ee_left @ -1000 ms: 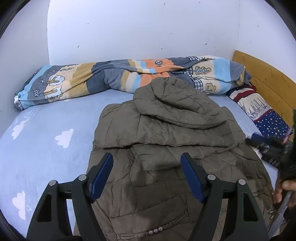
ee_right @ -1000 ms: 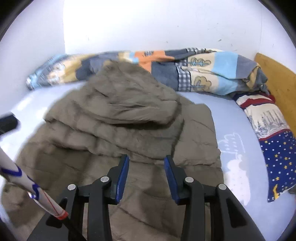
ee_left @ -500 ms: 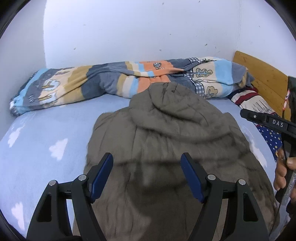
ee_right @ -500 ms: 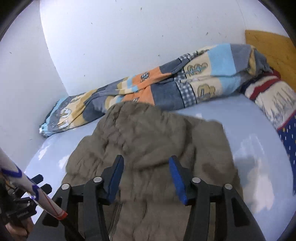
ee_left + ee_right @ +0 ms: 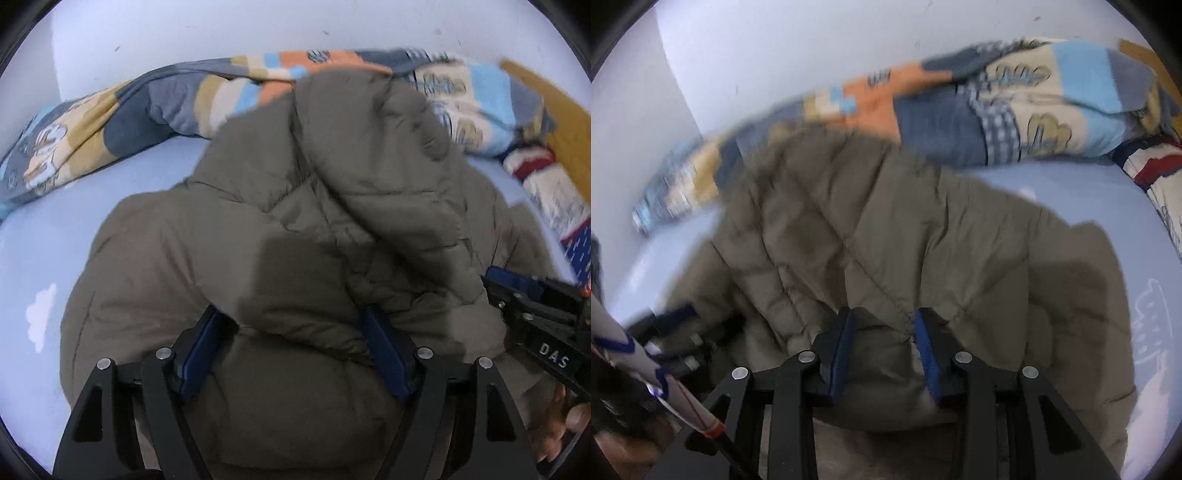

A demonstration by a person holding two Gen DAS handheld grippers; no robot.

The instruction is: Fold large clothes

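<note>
Straddling bunched folds of the jacket (image 5: 295, 229) at six o'clock on the bed (image 5: 44, 258), left tongs (image 5: 295, 332) and right tongs (image 5: 884, 336) stand apart, seemingly bracing its edge for folding.

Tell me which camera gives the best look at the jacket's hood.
The left wrist view. There the hood sits sharp and whole near the centre, lying over the jacket. In the right wrist view the jacket is motion-blurred and the hood cannot be told apart from the quilting.
</note>
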